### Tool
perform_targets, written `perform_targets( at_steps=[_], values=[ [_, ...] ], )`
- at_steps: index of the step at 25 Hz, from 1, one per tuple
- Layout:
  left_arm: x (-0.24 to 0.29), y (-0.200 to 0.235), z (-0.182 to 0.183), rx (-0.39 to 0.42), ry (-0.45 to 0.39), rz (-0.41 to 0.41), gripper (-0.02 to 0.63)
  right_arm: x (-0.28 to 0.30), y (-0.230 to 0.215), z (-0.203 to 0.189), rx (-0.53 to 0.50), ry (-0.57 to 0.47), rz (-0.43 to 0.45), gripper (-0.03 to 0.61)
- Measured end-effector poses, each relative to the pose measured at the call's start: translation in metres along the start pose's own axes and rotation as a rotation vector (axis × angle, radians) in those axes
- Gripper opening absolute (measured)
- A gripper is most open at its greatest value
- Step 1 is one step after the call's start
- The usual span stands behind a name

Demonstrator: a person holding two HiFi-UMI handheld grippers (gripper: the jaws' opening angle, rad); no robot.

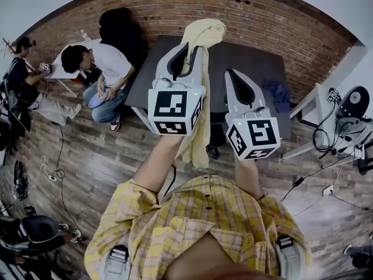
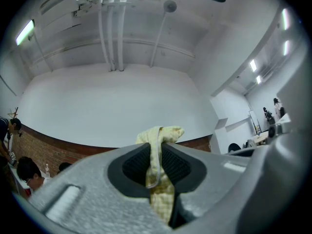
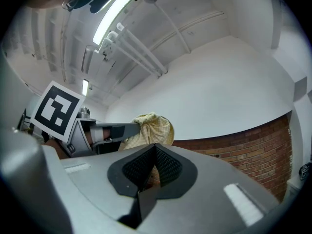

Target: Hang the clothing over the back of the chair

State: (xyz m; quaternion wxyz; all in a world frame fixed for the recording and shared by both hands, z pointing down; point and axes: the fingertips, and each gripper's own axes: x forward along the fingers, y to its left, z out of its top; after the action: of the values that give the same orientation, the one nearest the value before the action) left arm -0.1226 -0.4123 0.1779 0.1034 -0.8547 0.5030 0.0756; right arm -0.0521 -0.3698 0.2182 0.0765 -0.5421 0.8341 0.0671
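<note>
The left gripper [image 1: 194, 50] had its fingers clamped on the yellow clothing [image 1: 205, 31], which was bunched at 12 o'clock with its long tail hanging toward 6. At 3 o'clock, just beside it, the right gripper [image 1: 232, 74] had its fingers closed on nothing. I could not make out a chair back.

My right tool [image 3: 155, 149] has its jaws closed together, with nothing between them. Just beyond its tip I see the left tool [image 3: 127, 126] with its marker cube [image 3: 56, 110] — it pinches a bunched yellow cloth [image 3: 153, 128] before a white wall [image 3: 219, 91].
</note>
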Motion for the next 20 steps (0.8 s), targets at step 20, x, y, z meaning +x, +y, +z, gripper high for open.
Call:
perform_targets(
  at_steps=[20],
  values=[
    [0.085,0.003,-0.058,-0.038,0.109,-0.018,0.067,0.026,-0.042,-0.026,0.032,0.029,-0.025,-0.003]
  ],
)
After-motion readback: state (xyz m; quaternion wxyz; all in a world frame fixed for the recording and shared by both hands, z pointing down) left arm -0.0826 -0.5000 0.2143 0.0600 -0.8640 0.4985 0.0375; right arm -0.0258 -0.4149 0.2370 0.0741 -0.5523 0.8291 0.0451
